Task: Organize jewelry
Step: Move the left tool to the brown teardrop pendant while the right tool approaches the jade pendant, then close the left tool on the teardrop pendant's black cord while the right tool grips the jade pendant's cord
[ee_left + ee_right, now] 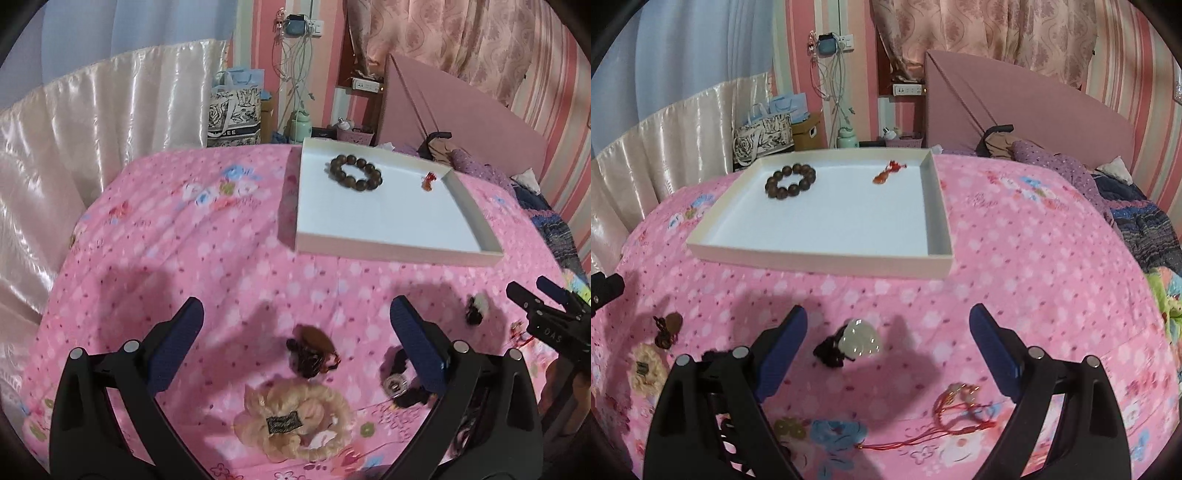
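From the left wrist, the left gripper [296, 332] hangs over the pink bedspread [166, 240] with its jaws spread wide and nothing between them. Right under the gap sits a brown pendant [312, 349] on dark cord, with a fluffy cream scrunchie [295, 421] just below it and a dark hair tie [400, 384] with a silver charm tucked against the right finger. Further back is the white tray [399, 248], holding a bead bracelet [356, 172] and a small red charm [429, 181], well apart. The right gripper [532, 291] pokes in from the right edge, near a small dark-and-white piece [475, 309]. Over on the right wrist view, its own jaws are wide open too, empty, with a pale jade pendant [858, 338] lying on the bedspread between the fingers. A red cord bracelet [956, 410] lies nearer the camera, toward the right finger.
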Available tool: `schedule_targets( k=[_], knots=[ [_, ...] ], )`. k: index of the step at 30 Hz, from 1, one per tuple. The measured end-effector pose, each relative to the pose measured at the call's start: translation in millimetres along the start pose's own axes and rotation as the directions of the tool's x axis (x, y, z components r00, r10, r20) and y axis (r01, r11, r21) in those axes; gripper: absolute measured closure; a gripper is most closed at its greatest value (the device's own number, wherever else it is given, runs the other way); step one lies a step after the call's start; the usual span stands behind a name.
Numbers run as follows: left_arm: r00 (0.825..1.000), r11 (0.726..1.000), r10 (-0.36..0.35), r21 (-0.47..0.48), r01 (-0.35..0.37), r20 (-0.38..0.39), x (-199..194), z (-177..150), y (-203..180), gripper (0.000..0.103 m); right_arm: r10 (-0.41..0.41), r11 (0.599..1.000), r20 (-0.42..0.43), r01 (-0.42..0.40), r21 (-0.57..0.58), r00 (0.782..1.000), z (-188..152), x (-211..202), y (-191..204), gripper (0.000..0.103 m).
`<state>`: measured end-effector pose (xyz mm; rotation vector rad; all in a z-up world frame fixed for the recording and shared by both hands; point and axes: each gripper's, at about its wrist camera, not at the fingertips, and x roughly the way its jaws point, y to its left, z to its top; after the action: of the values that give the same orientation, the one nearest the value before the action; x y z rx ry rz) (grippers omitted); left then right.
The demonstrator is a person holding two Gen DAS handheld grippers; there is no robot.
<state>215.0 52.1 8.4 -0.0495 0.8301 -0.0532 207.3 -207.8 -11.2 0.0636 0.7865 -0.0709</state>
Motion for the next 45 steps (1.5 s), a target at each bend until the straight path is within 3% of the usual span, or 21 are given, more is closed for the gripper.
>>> schedule_targets(
  k=[7,15,24,35,37,41,45],
  knots=[
    [0.998,0.997,0.054,0.057,-0.053,-0.019,28.4,-22.9,-7.3,0.003,-0.008,0.999,-0.025,0.007,-0.052,1.0,-17.5,11.9,7.3,0.014],
    [0.997,0.992,0.073,0.103,-0.072,-0.011,28.0,-30.7,-17.3,0.003,-0.037,0.995,-0.052,0.031,-0.099,0.998,-26.5,20.3,19.2,0.014],
    [0.995,0.998,0.002,0.069,0.005,-0.102,49.0,-34.2,-12.3,0.004,-0.021,0.995,-0.103,0.011,-0.102,0.994,-33.9,33.2,23.5,0.014],
    [0.986,0.998,-0.026,0.057,0.036,-0.167,66.3,-39.6,-13.4,0.028,-0.015,0.997,-0.111,0.007,-0.073,0.994,-33.4,43.2,16.9,0.015],
    [0.984,0.998,-0.026,0.057,0.036,-0.174,68.5,-40.1,-13.3,0.039,-0.005,0.997,-0.113,-0.003,-0.074,0.994,-33.6,44.3,17.5,0.019],
    [0.985,0.997,-0.025,0.061,0.036,-0.171,68.8,-40.0,-14.2,0.044,0.01,0.998,-0.12,-0.018,-0.065,0.993,-34.0,46.4,17.0,0.025],
    [0.986,0.997,-0.008,0.079,0.021,-0.165,69.7,-40.6,-16.1,0.052,0.019,0.998,-0.114,-0.025,-0.056,0.993,-32.8,46.2,15.2,0.039]
  ],
)
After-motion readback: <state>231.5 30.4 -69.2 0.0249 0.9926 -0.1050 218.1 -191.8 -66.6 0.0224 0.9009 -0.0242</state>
